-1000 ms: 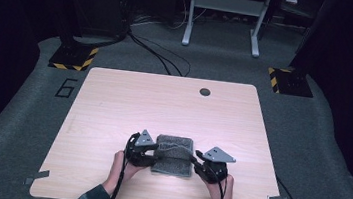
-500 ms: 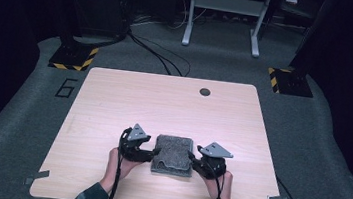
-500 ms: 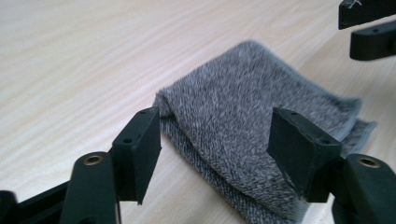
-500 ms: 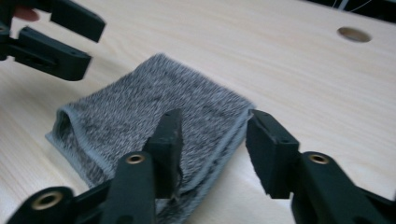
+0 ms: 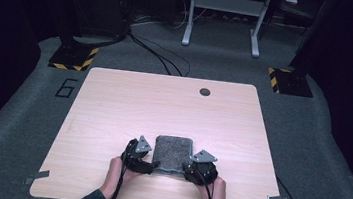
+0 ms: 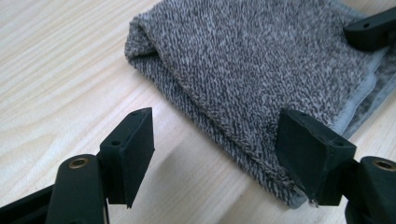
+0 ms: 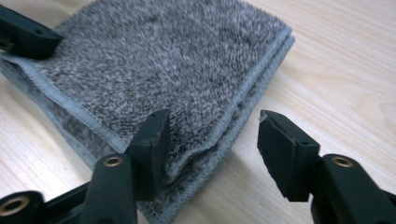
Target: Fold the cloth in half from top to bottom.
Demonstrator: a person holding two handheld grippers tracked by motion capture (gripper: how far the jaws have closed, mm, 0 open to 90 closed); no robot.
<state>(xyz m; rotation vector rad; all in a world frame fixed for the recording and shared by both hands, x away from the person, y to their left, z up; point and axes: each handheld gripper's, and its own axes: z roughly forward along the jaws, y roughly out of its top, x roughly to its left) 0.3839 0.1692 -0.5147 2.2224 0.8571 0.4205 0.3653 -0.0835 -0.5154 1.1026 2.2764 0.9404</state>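
Both my grippers have sunk toward the near table [image 5: 111,122] edge, left gripper [image 6: 215,154] and right gripper [image 7: 212,144] jaws just opening, released, flanking one folded grey terry towel [image 5: 173,153], hemmed, lying flat between them.

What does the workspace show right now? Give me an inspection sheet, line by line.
Surface: wooden table, with a dark round grommet near the far edge.
Job's thing: grey towel, folded, lying flat near the front edge.
Clutter: nothing seen.
Grippers: left gripper and right gripper at the towel's near corners; jaws of both have just been opening and stand apart, pressing nothing.
Cables: black cables run across the floor behind the table.
Surroundings: grey carpet, striped stand bases, a metal frame.
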